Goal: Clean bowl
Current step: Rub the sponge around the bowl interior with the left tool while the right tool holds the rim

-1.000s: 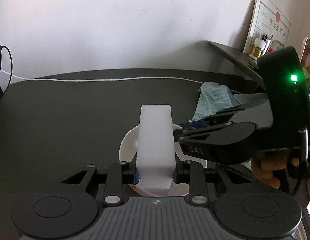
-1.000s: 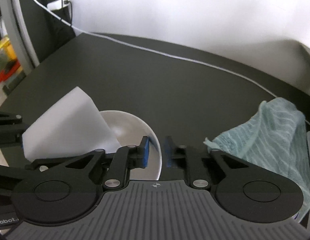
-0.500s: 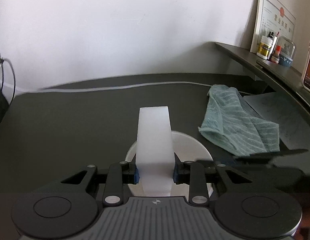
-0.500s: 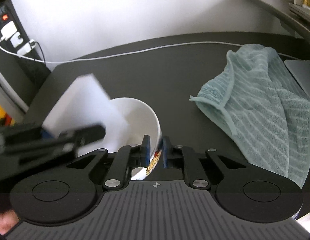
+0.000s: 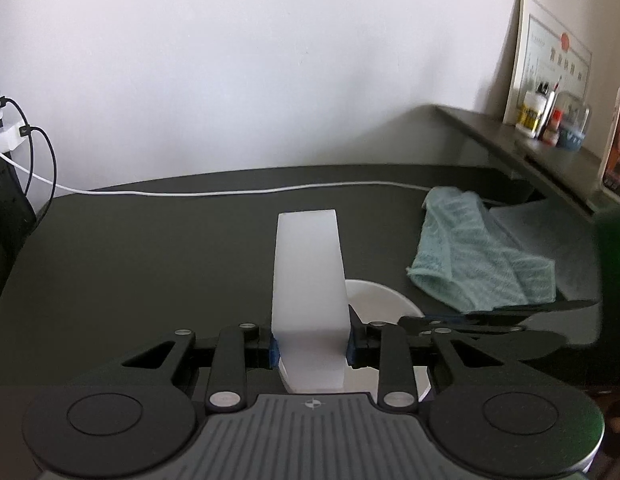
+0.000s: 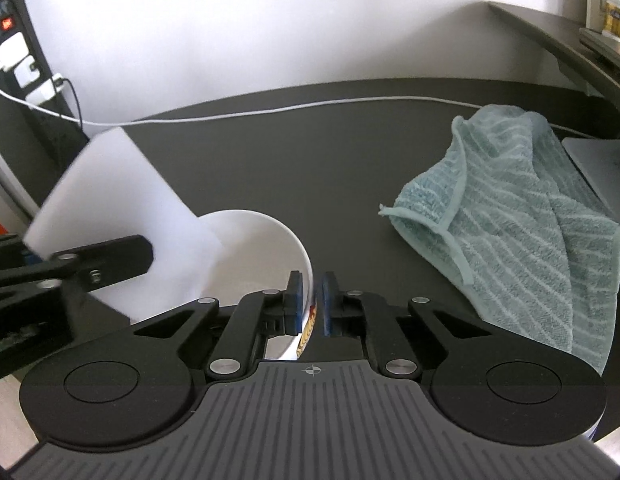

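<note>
A white bowl [image 6: 262, 248] with a coloured pattern on its outer wall sits on the dark table. My right gripper [image 6: 310, 304] is shut on the bowl's near rim, one pad inside and one outside. My left gripper [image 5: 312, 346] is shut on a tall white sponge block [image 5: 308, 280]. From the right wrist view the sponge [image 6: 122, 216] leans over the bowl's left side, its lower end down inside the bowl. The left wrist view shows only part of the bowl [image 5: 384, 304] behind the sponge, with the right gripper's fingers [image 5: 462, 326] at its right.
A crumpled teal striped towel [image 6: 518, 224] lies right of the bowl, beside a grey sheet [image 6: 602, 168]. A white cable [image 6: 310, 106] runs along the table's back edge to a power strip [image 6: 18, 56] at the left. A shelf [image 5: 550, 148] at the right carries small bottles.
The right gripper's jaws closed onto the bowl's rim, and both grippers have drawn back. The sponge stays held over the bowl's left side.
</note>
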Tool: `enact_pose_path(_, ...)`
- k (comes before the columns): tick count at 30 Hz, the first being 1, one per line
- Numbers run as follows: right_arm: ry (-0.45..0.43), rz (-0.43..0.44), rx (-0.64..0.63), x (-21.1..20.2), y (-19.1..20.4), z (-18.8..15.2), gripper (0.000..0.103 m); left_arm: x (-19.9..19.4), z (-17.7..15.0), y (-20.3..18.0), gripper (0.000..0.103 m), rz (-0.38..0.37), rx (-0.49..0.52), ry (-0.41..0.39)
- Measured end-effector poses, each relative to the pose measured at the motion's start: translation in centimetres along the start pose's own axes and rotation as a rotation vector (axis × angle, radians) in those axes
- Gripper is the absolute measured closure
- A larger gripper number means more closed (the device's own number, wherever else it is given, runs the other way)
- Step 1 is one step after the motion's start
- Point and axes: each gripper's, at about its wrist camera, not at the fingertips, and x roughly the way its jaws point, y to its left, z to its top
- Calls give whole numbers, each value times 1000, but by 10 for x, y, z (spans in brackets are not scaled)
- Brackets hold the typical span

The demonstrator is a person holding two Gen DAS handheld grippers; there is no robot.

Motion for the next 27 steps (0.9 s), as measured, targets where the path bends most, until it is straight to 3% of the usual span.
enact_pose_path(5,7,9,2,1,-3,2,93,24,-11,-4,75,-33,-24,67)
enact_pose_path(9,6,5,-22,0,-2,2,94,27,-9,-4,74,-22,-13,55)
enact_pose_path(18,2,9,-22,-1,-2,3,94,-13,1,3,74,-46,-1,-10)
enact_pose_path(23,9,16,-33,-1,-3,3,94,10,-10,-9,75,-52,2,56)
enact_pose_path(27,14,29,-29,-1,-6,4,94,23,-16,-7,73,-44,4,58)
